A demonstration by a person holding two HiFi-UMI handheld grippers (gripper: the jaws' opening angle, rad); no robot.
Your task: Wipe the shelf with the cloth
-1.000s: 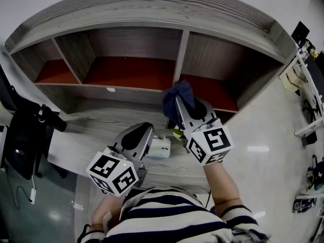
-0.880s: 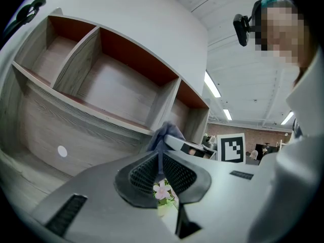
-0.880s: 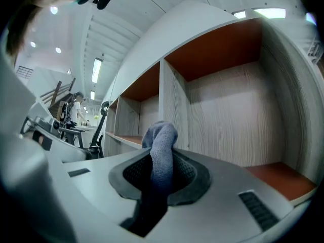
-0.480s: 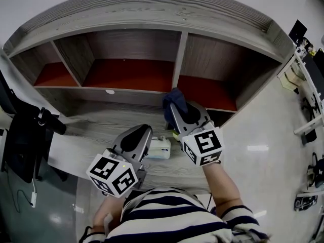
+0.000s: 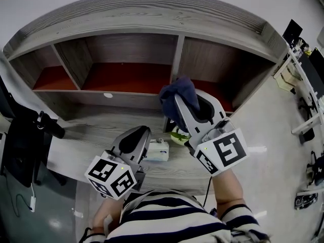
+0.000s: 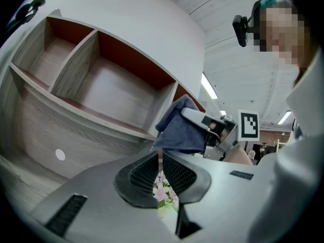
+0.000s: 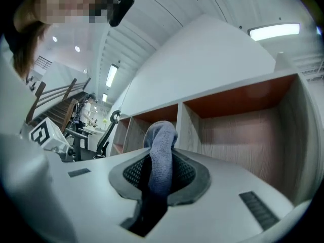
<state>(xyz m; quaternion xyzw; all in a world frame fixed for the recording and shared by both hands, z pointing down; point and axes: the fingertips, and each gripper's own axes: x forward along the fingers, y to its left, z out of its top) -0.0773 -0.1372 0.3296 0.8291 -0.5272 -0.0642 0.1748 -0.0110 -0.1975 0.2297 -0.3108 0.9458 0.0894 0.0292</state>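
The right gripper (image 5: 180, 101), jaws clenched on the blue cloth (image 5: 174, 90), hovers before the shelf (image 5: 126, 47), at its right compartment. The left gripper (image 5: 137, 133) sits below the shelf, jaws together, seemingly empty. Wiping looks about to begin, and the cloth next needs pressing onto the board.

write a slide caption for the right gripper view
Right gripper clamps a blue-grey cloth, facing the open compartments of the wooden shelf.

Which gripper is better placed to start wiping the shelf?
The right gripper: its jaws are shut on the cloth, up in front of the shelf. The left gripper sits lower, its jaws shut on nothing.
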